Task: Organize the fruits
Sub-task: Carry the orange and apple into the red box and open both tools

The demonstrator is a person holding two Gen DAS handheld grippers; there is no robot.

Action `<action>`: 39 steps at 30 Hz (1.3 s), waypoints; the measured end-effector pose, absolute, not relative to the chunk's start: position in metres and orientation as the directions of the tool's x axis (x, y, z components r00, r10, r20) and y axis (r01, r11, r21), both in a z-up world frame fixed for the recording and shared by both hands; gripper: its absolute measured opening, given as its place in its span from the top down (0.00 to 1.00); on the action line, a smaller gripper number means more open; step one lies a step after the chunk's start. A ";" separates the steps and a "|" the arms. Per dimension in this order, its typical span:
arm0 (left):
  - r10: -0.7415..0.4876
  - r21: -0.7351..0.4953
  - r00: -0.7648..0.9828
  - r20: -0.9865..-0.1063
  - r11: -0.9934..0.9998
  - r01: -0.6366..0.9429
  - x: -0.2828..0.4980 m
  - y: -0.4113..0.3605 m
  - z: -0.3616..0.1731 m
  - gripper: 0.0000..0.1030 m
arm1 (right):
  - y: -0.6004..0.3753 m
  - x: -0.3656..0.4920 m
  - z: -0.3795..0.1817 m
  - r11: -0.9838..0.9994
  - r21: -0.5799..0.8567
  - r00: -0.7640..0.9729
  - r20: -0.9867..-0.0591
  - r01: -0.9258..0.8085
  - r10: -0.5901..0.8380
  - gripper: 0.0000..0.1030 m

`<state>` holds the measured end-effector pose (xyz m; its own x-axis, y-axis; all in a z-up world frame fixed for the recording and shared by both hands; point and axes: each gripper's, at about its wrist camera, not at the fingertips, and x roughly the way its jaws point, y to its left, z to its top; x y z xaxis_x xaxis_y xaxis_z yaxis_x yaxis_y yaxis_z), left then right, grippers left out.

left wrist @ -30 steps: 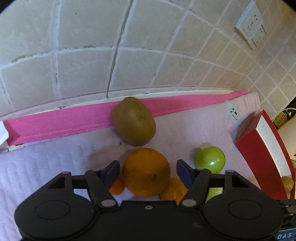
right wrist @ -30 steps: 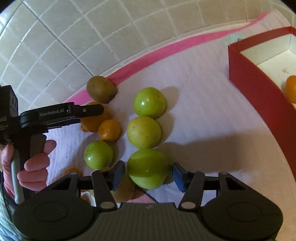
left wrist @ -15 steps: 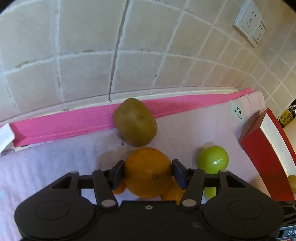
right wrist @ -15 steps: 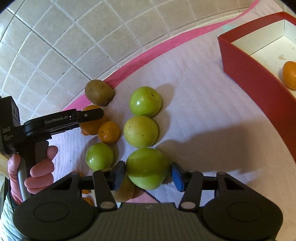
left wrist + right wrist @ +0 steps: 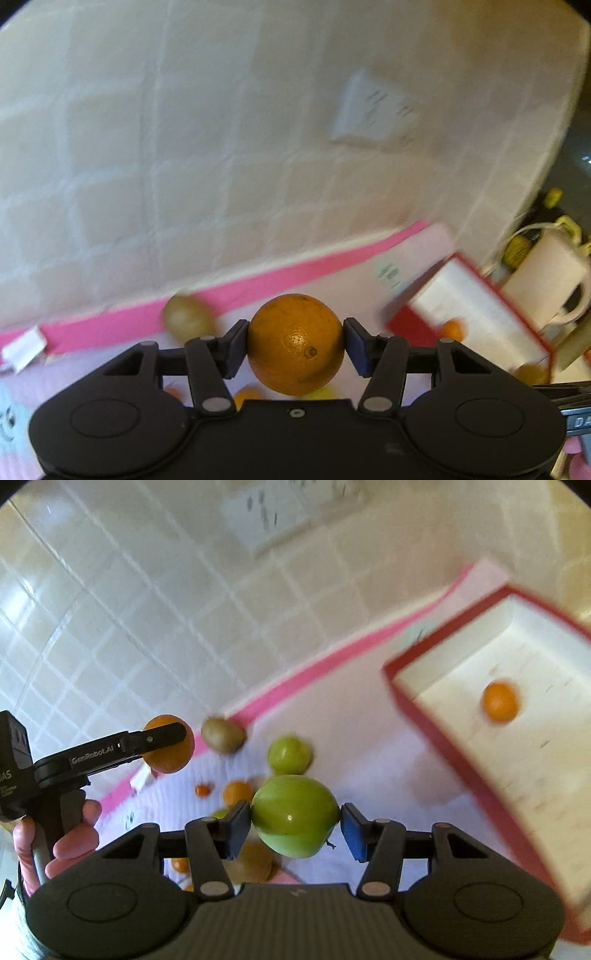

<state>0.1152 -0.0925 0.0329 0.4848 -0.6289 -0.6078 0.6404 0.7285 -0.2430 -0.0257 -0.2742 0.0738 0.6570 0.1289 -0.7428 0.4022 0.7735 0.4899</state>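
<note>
My left gripper (image 5: 295,345) is shut on a large orange (image 5: 295,343) and holds it above the mat; the orange also shows in the right wrist view (image 5: 177,753). My right gripper (image 5: 293,829) is shut on a green apple (image 5: 294,821), lifted off the mat. A red box (image 5: 443,746) with a white inside stands at the right and holds one small orange (image 5: 500,701). On the pink mat (image 5: 369,746) lie a kiwi (image 5: 222,734), a green apple (image 5: 289,755) and small oranges (image 5: 236,792).
A tiled wall (image 5: 184,147) with a socket (image 5: 373,110) rises behind the mat. A white kettle (image 5: 546,280) stands beyond the red box (image 5: 480,317). Another brownish fruit (image 5: 251,862) lies under my right gripper.
Both grippers have risen off the mat with their fruit, the left with the orange and the right with the green apple. Both views have swung toward the red box.
</note>
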 end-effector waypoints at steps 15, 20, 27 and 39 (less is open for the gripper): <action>-0.784 -0.317 0.220 -0.581 0.467 0.826 0.097 -0.320 0.066 0.36 | -0.414 -0.100 0.107 0.725 0.262 0.602 -0.757 0.637 -0.255 0.46; -0.729 -0.363 0.087 -0.679 0.437 0.823 0.102 -0.393 0.010 0.36 | -0.429 -0.086 0.057 0.702 0.278 0.550 -0.813 0.656 -0.192 0.46; -0.653 -0.347 0.020 -0.757 0.428 0.835 0.100 -0.440 -0.045 0.36 | -0.426 -0.075 0.013 0.715 0.233 0.482 -0.861 0.660 -0.165 0.46; -0.611 -0.323 0.008 -0.792 0.430 0.843 0.100 -0.464 -0.070 0.35 | -0.430 -0.059 -0.008 0.757 0.136 0.389 -0.906 0.639 -0.166 0.46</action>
<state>0.0998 -0.4641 -0.0702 0.0083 -0.6111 -0.7915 0.8427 0.4304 -0.3234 -0.0589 -0.4300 -0.0081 0.3892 -0.1658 -0.9061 0.6392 0.7570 0.1360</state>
